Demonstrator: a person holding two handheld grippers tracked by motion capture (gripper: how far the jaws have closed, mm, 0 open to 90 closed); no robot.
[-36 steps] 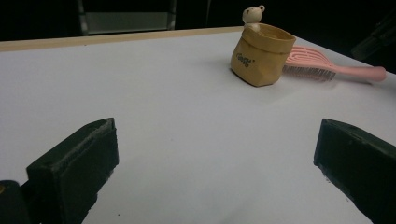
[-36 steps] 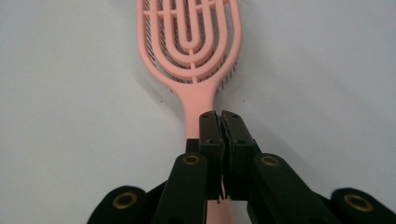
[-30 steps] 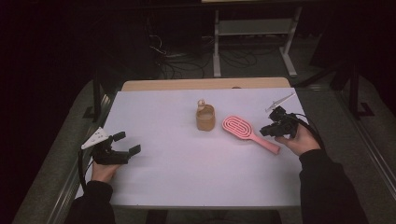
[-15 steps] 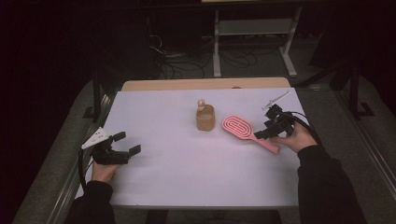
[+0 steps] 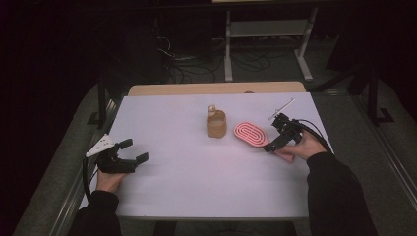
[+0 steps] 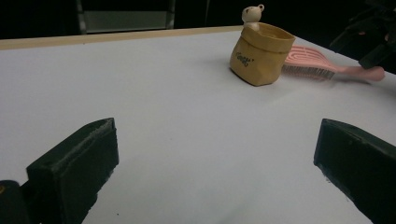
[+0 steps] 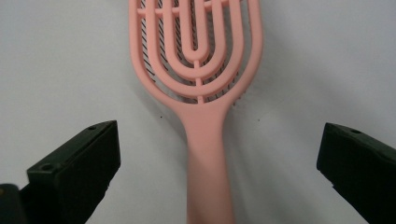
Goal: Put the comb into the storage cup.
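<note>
From the high view, my right gripper (image 5: 273, 138) hangs low over the handle end of the pink brush (image 5: 251, 133), which lies flat on the white table (image 5: 196, 172), right of centre. Its jaws have just been opening and now stand wide, with the handle between them but not pinched. Just left of the brush stands a tan bag (image 5: 216, 124), close to it; I cannot tell whether they touch. My left gripper (image 5: 129, 151) rests at the table's left edge, well apart from both, jaws spread and holding nothing.

In the left gripper view, my two black jaws stand far apart over bare table. The bag (image 6: 260, 55) sits ahead with a small bear figure (image 6: 252, 14) peeking from its top, and the brush (image 6: 322, 65) lies behind it, bristles down.

In the right gripper view, the brush (image 7: 203, 107) runs straight up the middle, handle nearest me, head away. My jaws flank the handle on either side, clear of it.
</note>
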